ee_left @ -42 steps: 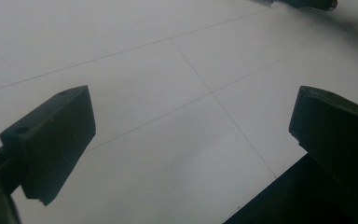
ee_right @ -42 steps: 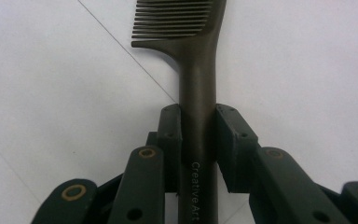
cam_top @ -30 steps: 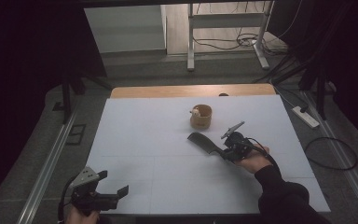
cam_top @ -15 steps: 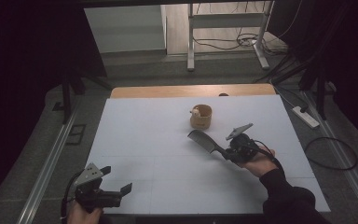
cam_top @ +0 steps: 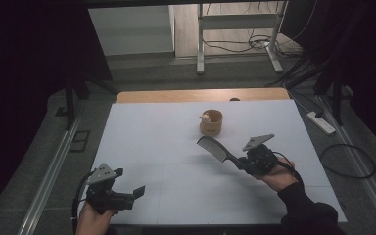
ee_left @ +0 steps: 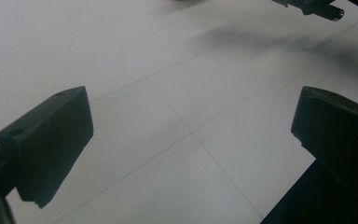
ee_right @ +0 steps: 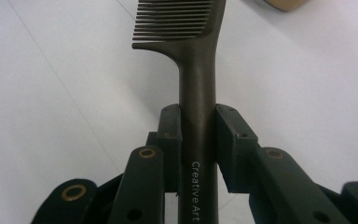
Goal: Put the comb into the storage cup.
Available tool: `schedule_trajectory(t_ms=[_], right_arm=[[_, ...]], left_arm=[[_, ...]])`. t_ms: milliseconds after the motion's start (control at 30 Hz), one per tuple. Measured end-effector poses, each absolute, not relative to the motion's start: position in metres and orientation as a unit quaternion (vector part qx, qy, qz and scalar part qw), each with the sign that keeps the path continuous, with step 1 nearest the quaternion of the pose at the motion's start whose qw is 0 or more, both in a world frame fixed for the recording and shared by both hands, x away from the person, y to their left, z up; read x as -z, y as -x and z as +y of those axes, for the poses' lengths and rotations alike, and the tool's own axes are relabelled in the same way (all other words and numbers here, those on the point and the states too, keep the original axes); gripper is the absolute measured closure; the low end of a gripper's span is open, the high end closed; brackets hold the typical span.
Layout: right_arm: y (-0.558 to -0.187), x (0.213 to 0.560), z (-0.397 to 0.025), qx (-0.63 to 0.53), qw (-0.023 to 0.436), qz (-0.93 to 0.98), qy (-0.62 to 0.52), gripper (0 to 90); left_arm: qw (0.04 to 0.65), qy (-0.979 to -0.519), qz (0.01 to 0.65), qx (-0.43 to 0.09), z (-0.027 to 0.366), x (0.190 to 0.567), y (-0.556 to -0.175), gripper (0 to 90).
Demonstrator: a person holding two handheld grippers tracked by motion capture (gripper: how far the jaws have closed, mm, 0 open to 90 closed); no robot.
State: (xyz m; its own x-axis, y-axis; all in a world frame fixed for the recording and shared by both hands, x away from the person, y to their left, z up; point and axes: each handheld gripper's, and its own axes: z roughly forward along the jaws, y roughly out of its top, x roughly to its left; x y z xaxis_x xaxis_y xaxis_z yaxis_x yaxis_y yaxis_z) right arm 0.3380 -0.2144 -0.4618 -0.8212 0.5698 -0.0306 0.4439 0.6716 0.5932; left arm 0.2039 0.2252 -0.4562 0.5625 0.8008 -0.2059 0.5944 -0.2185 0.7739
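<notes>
A dark comb with a long handle is held by my right gripper at the right of the white table. In the right gripper view both jaws press the sides of the comb's handle, and the toothed head points away over the table. The comb looks lifted slightly off the surface. A small wooden cup with a pale object in it stands just beyond the comb's head. My left gripper is open at the near left edge, its jaws spread wide over bare table.
The white table top has thin seam lines. A wooden strip runs along its far edge. A power strip and cables lie on the floor to the right. Metal frame legs stand beyond the table.
My right gripper has drifted to the right and a little toward me with the comb, now raised off the table. My left gripper has shifted slightly right along the near edge.
</notes>
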Motion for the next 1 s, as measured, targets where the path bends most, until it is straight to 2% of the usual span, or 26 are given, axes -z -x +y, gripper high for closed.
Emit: schedule_trajectory(t_ms=[1000], right_arm=[[-0.3, 0.449, -0.236, -0.339, 0.13, 0.893, -0.266, 72.3]], left_arm=[[0.462, -0.784, 0.405, -0.09, 0.186, 0.436, -0.256, 0.0]])
